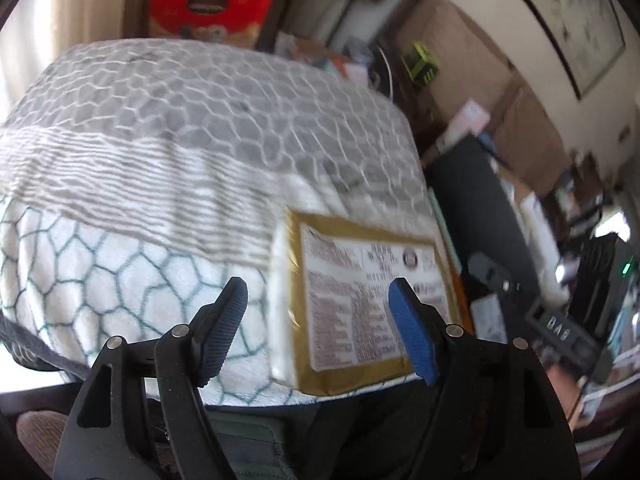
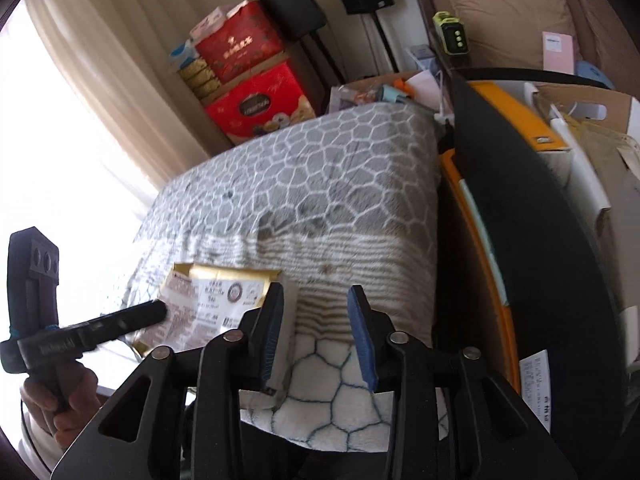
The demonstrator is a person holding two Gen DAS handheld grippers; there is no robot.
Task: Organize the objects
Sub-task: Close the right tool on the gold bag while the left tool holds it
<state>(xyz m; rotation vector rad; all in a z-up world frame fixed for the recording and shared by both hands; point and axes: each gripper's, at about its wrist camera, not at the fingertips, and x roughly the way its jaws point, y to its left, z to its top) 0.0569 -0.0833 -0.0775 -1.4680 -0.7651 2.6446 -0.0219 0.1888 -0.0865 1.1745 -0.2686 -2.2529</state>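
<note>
Blanket point(image 1: 168, 168): soft, fuzzy cloth, matt.
Packet point(image 1: 360, 304): glossy gold plastic film, crinkled, with a paper-like printed label.
Left tongs point(image 1: 320, 320): matt black plastic, ribbed blue pads point(image 1: 412, 332), bright metal pins.
Red boxes point(image 2: 260, 108) behind blanket: glossy card.

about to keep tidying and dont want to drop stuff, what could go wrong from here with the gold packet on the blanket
1. The gold packet lies near the front edge of the soft patterned blanket; a nudge could slide it off.
2. Both the left gripper and the right gripper look open and hold nothing, so the packet is unsecured.
3. The two grippers sit close together by the packet and may bump each other.
</note>
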